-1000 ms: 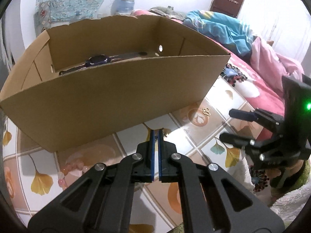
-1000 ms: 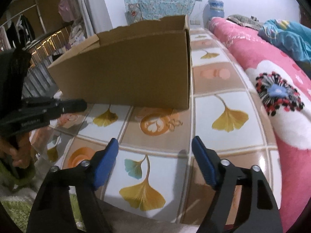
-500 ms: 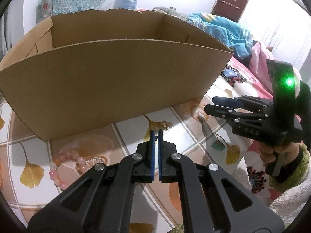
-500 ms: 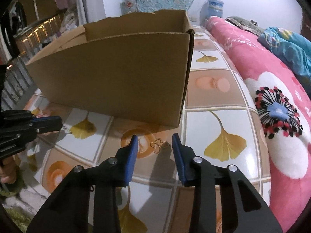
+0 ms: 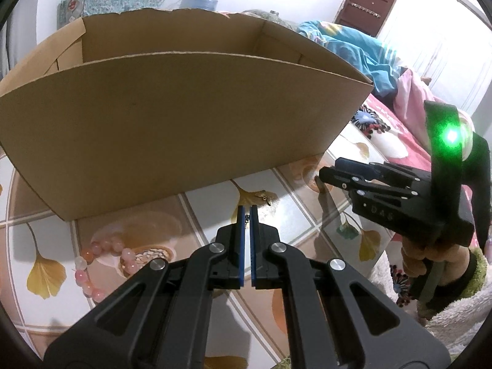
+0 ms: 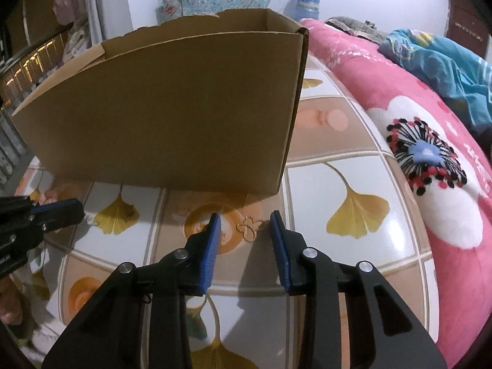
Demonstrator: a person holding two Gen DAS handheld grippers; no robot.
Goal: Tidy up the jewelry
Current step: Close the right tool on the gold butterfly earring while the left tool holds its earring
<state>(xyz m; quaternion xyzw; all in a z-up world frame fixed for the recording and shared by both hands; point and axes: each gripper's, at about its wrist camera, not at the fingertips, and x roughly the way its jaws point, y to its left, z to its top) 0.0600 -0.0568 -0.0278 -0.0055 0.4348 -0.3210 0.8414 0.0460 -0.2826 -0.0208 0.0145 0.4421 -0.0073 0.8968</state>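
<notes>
A brown cardboard box stands on the tiled table; it also shows in the right wrist view. My left gripper is shut, low over the table, just short of a small gold earring. A pink bead bracelet lies to its left. My right gripper is open, its fingers either side of a thin gold clover-shaped piece on the table in front of the box. The right gripper also shows in the left wrist view.
A pink floral blanket and a blue quilt lie to the right of the table. The table has ginkgo-leaf tiles. A water bottle stands far behind the box.
The right gripper moved down and forward and narrowed, now straddling the gold clover piece. The left gripper dropped lower in front of the box, so the watch inside is hidden.
</notes>
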